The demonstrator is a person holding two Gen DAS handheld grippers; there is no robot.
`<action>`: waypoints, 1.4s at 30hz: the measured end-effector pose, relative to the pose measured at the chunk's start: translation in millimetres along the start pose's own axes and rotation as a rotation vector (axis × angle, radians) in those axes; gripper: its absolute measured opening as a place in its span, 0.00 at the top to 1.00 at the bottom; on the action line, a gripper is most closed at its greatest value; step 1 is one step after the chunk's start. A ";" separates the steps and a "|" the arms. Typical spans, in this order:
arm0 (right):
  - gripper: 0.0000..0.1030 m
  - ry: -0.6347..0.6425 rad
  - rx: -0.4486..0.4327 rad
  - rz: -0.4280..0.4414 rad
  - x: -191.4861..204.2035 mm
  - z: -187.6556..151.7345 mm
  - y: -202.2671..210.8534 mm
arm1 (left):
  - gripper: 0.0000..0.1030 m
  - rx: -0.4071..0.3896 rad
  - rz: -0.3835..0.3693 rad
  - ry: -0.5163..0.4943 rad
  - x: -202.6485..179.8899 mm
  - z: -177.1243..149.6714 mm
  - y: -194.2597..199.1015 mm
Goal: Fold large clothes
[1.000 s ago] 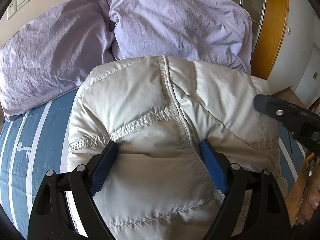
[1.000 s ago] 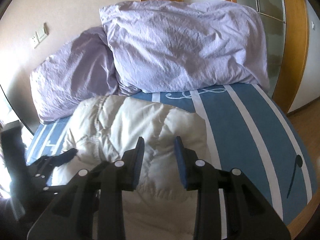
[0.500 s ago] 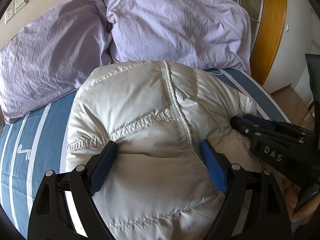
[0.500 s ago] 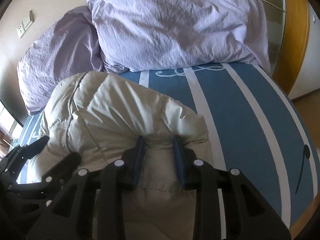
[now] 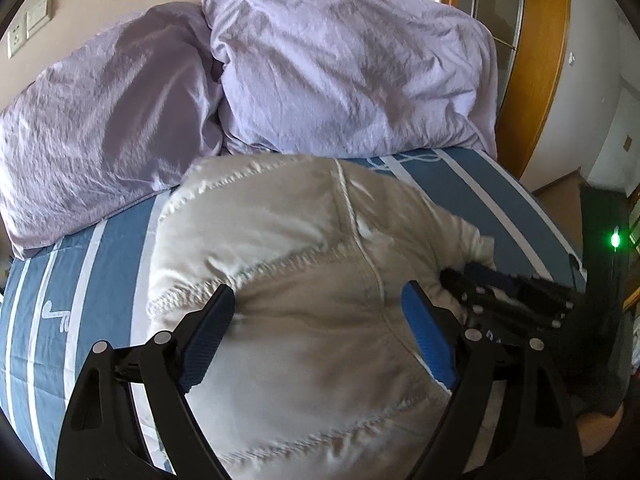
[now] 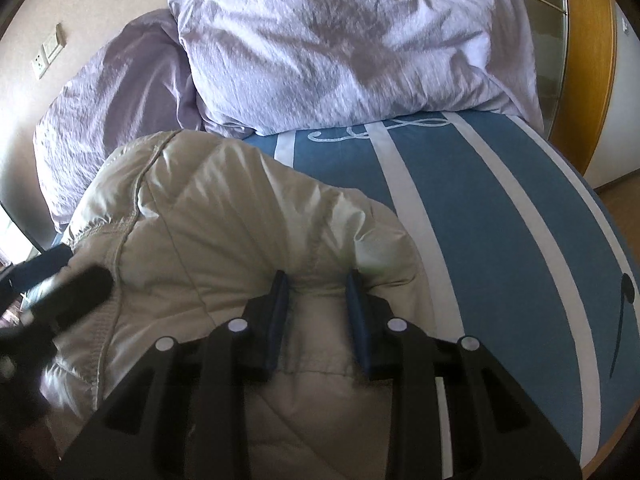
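A cream quilted down jacket [image 5: 288, 264] lies bunched on the blue striped bed; it also shows in the right wrist view [image 6: 224, 216]. My left gripper [image 5: 320, 300] is open wide, its jaws pressed down on the jacket's padded top, one on each side of a seam. My right gripper [image 6: 318, 280] has its jaws partly closed, pinching a fold of the jacket's right edge. The right gripper also shows in the left wrist view [image 5: 512, 296] at the jacket's right side. The left gripper shows blurred in the right wrist view [image 6: 60, 288].
Two lilac pillows [image 5: 344, 72] [image 5: 100, 128] lean against the wall behind the jacket. The blue bedspread with white stripes [image 6: 500, 208] extends to the right. A wooden frame [image 5: 544, 60] stands at the bed's right head corner.
My right gripper has moved in low onto the jacket's right edge and narrowed on a fold. The jacket's right side has been pushed inward. My left gripper has stayed pressed on top.
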State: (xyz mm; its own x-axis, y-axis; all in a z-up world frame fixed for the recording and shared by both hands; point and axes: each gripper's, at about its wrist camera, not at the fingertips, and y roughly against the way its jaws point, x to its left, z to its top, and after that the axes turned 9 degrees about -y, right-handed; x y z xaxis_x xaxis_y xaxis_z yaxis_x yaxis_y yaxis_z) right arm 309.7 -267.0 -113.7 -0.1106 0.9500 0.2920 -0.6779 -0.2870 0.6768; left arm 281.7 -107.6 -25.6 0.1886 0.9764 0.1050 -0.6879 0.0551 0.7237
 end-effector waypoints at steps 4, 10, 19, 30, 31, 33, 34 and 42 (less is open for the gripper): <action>0.71 -0.001 -0.002 0.001 0.1 -0.1 -0.4 | 0.17 -0.013 0.023 0.017 11.3 11.0 1.0; 0.71 -0.002 -0.004 0.004 0.0 -0.4 0.1 | 0.17 0.004 0.079 0.041 28.5 22.7 -14.5; 0.71 -0.011 -0.016 0.010 1.7 -2.0 -0.7 | 0.13 0.026 0.121 0.033 28.1 7.3 -38.8; 0.71 0.001 -0.048 -0.001 3.0 -5.1 -1.7 | 0.11 -0.016 0.118 0.050 29.9 -5.1 -47.3; 0.71 0.003 -0.053 -0.003 3.4 -5.6 -2.1 | 0.11 -0.018 0.123 0.051 29.7 -6.2 -48.2; 0.71 0.005 -0.060 -0.008 4.1 -6.7 -2.6 | 0.11 -0.021 0.127 0.050 29.4 -7.1 -49.5; 0.71 0.006 -0.064 -0.010 4.4 -7.5 -2.8 | 0.11 -0.022 0.128 0.049 29.5 -7.3 -50.0; 0.71 0.018 -0.108 -0.031 7.0 -13.5 -4.1 | 0.10 -0.033 0.136 0.046 29.6 -8.4 -52.9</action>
State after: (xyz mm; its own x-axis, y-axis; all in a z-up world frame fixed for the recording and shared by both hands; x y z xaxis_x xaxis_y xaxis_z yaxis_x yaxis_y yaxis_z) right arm 301.9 -257.5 -123.5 -0.1009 0.9606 0.2590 -0.7556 -0.2433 0.6082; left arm 317.8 -79.9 -66.5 0.0605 0.9839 0.1683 -0.7276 -0.0720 0.6822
